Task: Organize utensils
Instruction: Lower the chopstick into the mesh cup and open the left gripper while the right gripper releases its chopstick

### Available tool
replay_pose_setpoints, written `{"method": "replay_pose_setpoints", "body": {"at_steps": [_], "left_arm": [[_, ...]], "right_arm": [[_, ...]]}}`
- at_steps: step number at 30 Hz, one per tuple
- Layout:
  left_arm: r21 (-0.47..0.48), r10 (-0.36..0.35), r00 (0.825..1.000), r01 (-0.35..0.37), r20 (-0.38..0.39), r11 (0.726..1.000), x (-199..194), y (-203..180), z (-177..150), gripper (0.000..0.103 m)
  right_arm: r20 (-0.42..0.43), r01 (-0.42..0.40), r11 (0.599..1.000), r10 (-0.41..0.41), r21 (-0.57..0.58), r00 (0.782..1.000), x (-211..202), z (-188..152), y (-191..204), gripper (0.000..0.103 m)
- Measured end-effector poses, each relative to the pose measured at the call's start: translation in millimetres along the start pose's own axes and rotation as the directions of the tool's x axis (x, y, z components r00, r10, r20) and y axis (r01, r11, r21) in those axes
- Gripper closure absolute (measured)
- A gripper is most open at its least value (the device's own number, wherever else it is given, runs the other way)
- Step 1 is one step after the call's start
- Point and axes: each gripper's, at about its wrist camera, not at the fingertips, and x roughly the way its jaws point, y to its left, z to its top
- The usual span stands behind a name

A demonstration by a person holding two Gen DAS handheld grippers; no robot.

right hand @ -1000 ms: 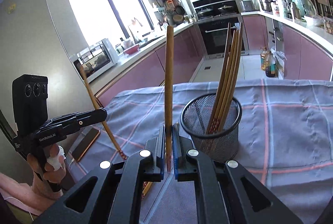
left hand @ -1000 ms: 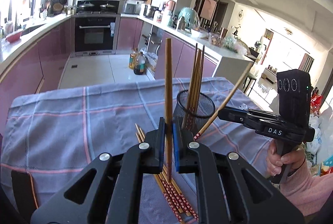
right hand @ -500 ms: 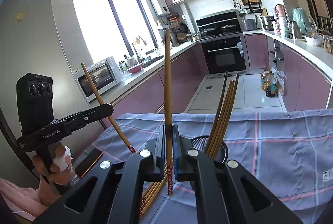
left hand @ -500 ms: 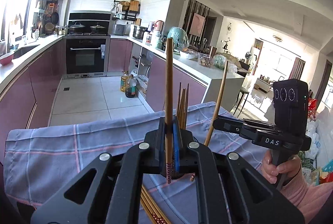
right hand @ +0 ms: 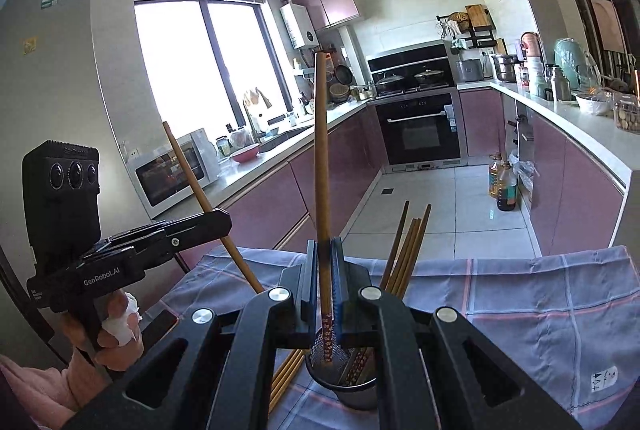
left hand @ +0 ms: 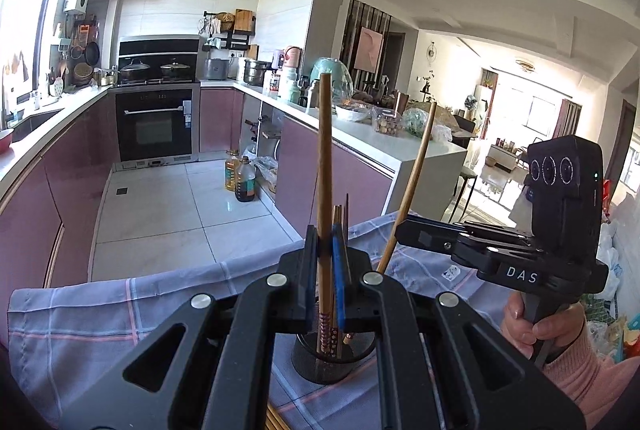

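Covering the table, a plaid cloth point(right hand: 540, 294) bears a black mesh holder point(right hand: 354, 388) containing several chopsticks point(right hand: 404, 254). Left gripper point(left hand: 326, 270) clamps one upright chopstick point(left hand: 324, 166); right gripper point(right hand: 324, 274) clamps another chopstick point(right hand: 320, 158). Both patterned tips sit within the holder's mouth.

Brown chopsticks, black cup, checked cloth

My chopstick point(left hand: 325, 166) ends in what looks like pink florals; black mesh cup point(right hand: 352, 386); lilac cloth point(right hand: 520, 294), pink-lined.

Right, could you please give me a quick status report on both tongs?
Left tongs shut on chopstick. Right tongs shut on second chopstick. Both tips over mesh cup. Nothing in the way.
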Motion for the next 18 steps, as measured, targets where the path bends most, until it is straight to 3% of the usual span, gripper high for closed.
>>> {"method": "replay_pose_setpoints", "body": {"at_steps": [10,18], "left_arm": [[0.038,0.026,0.988,-0.020,-0.155,0.999,46.5,-4.3,-26.5,0.095],[0.044,0.004,0.971,0.006,-0.238,0.999,66.4,0.1,-38.1,0.095]], "right_arm": [[-0.134,0.014,0.999,-0.009,0.036,0.991,35.1,-24.8,-11.8,0.098],[-0.193,0.034,0.998,-0.022,0.057,0.981,53.0,-31.5,-16.2,0.098]]}}
